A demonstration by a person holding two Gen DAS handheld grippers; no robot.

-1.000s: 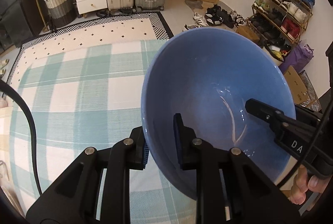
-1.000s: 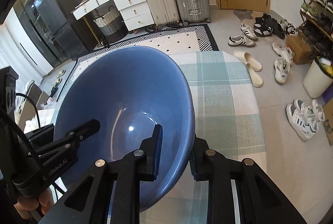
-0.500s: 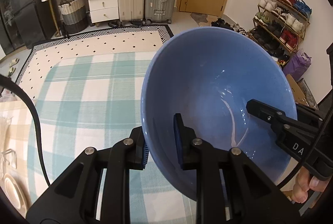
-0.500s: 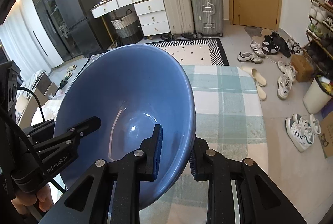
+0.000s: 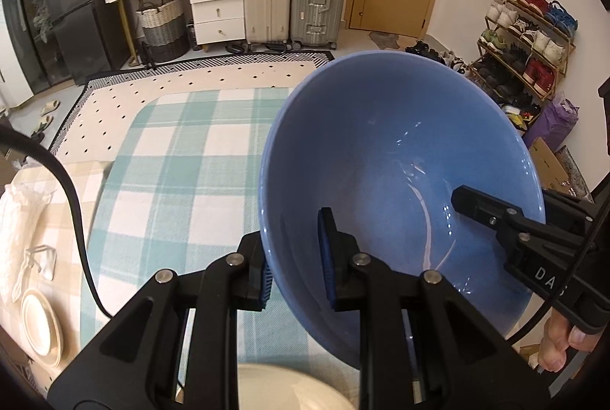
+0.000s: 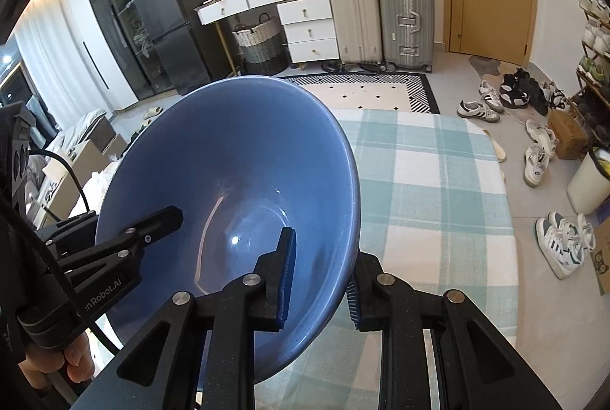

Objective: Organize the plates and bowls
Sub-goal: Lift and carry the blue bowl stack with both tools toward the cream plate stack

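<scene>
Above checked tablecloth (image 5: 183,158), our left gripper (image 5: 295,259) and right gripper (image 6: 320,276) each clamp opposite rim walls of the blue bowl (image 5: 400,158).

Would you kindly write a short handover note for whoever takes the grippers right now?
Left gripper: shut on the blue bowl's rim.
Right gripper: shut on the opposite rim of that bowl, so both carry it, tilted, above the checked tablecloth.
Cream plate: at the left, on the beige cloth.
Another cream dish: just below the bowl.
Done: bowl lifted.
Left: set it down, probably with the cream dishes, then release.
</scene>
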